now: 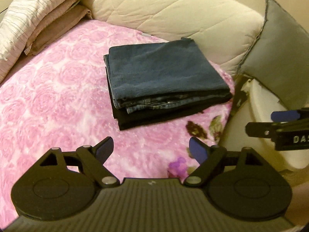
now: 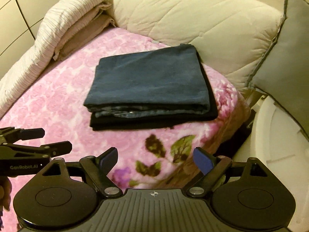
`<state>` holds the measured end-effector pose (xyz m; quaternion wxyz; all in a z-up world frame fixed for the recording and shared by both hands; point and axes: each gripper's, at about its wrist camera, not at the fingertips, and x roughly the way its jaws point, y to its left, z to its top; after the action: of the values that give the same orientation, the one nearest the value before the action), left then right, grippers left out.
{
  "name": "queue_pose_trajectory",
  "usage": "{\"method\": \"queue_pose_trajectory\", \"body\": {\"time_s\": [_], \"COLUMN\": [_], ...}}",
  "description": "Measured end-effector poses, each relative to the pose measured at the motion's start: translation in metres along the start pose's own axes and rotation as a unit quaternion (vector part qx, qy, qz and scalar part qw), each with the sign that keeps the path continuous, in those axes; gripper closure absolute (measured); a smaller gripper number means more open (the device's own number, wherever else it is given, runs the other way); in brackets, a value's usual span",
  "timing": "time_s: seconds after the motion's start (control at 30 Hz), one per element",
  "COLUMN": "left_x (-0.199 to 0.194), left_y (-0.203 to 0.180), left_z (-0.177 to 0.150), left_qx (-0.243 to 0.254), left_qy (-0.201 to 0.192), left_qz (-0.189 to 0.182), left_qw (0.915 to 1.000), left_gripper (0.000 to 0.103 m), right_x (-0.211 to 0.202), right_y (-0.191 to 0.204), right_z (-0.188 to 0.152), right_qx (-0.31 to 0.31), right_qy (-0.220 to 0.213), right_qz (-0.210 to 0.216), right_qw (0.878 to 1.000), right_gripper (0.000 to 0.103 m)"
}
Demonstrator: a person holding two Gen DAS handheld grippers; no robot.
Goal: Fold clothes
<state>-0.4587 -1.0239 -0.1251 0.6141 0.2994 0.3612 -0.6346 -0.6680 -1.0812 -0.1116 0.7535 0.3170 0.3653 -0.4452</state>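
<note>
Folded blue jeans (image 1: pixel 162 71) (image 2: pixel 150 79) lie flat on top of a folded black garment (image 1: pixel 146 118) (image 2: pixel 146 122), the pair stacked on the pink rose-patterned blanket (image 1: pixel 58 96) (image 2: pixel 58 106). My left gripper (image 1: pixel 151 149) hovers open in front of the stack, a short way from its near edge, nothing between its blue pads. My right gripper (image 2: pixel 155 159) is open too, in front of the stack and empty. Each gripper shows at the side of the other's view: the right gripper (image 1: pixel 266 122), the left gripper (image 2: pixel 50 140).
A cream quilted duvet (image 1: pixel 173 13) (image 2: pixel 193 15) is bunched behind the stack. Folded pale bedding (image 1: pixel 38 15) (image 2: pixel 67 23) sits at the back left. A grey cushion (image 1: pixel 280 54) (image 2: pixel 285 61) leans at the right, above a white surface (image 1: pixel 256 119) (image 2: pixel 280 135) beside the bed edge.
</note>
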Motion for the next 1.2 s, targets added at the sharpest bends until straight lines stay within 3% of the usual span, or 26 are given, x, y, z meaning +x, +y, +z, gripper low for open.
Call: {"method": "queue_pose_trajectory", "body": {"time_s": [0.47,0.77,0.93,1.2], "left_x": [-0.066,-0.1,-0.109,-0.107], "left_y": [-0.016,-0.012,-0.013,-0.028], "left_z": [-0.014,-0.016,-0.015,-0.008], "left_qx": [-0.006,-0.02,-0.034,-0.042], "left_qy": [-0.014,-0.045,-0.045,-0.039], "left_qz": [-0.007,0.001,-0.001,0.027], "left_qw": [0.9999,0.9988,0.9984,0.998], "left_gripper": [0.021,0.021,0.021,0.02], "right_x": [-0.066,-0.102,-0.117,-0.119], "right_y": [0.029,0.044,0.049,0.041], "right_z": [-0.011,-0.023,-0.025,-0.017], "right_qx": [0.02,0.014,0.011,-0.011], "right_qy": [-0.026,-0.043,-0.047,-0.053], "right_qz": [-0.006,-0.028,-0.039,-0.035], "right_qw": [0.999,0.999,0.998,0.998], "right_gripper": [0.015,0.015,0.015,0.015]}}
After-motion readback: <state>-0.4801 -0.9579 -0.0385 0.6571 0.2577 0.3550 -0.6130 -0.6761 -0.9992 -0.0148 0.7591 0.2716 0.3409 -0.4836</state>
